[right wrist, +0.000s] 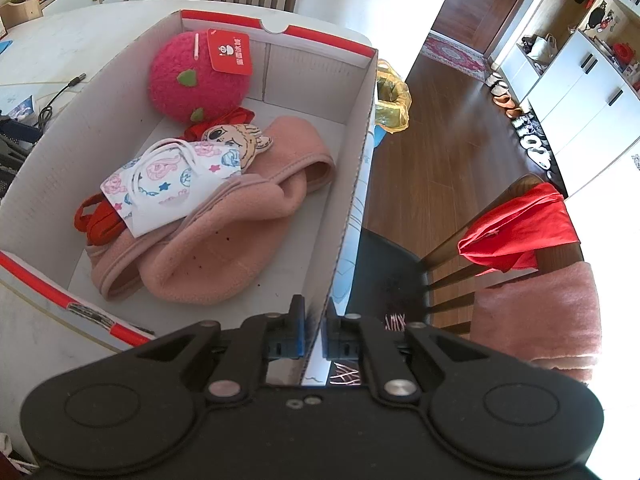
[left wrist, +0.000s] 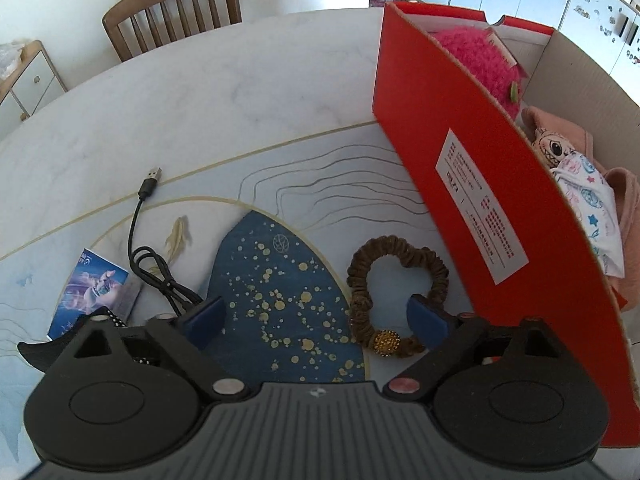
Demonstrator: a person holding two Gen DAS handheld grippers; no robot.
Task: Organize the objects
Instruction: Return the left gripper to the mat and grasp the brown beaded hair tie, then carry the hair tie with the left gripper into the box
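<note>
A red cardboard box (left wrist: 460, 152) stands on the table, open at the top; in the right wrist view its wall (right wrist: 352, 184) runs toward me. Inside lie a pink plush ball (right wrist: 192, 80), a pink fleece hat (right wrist: 224, 240), a patterned face mask (right wrist: 168, 188), a small cartoon doll (right wrist: 236, 140) and a red strap (right wrist: 92, 220). My right gripper (right wrist: 314, 334) is shut on the box's near wall. My left gripper (left wrist: 316, 316) is open above the table; its right finger (left wrist: 426, 320) touches a brown scrunchie (left wrist: 392, 280) with a gold bead.
A black USB cable (left wrist: 148, 248), a blue printed card (left wrist: 92, 292) and a black dotted item (left wrist: 108, 316) lie left of the left gripper. A wooden chair (left wrist: 176, 12) stands beyond the table. Another chair with red cloth (right wrist: 520, 228) stands right of the box.
</note>
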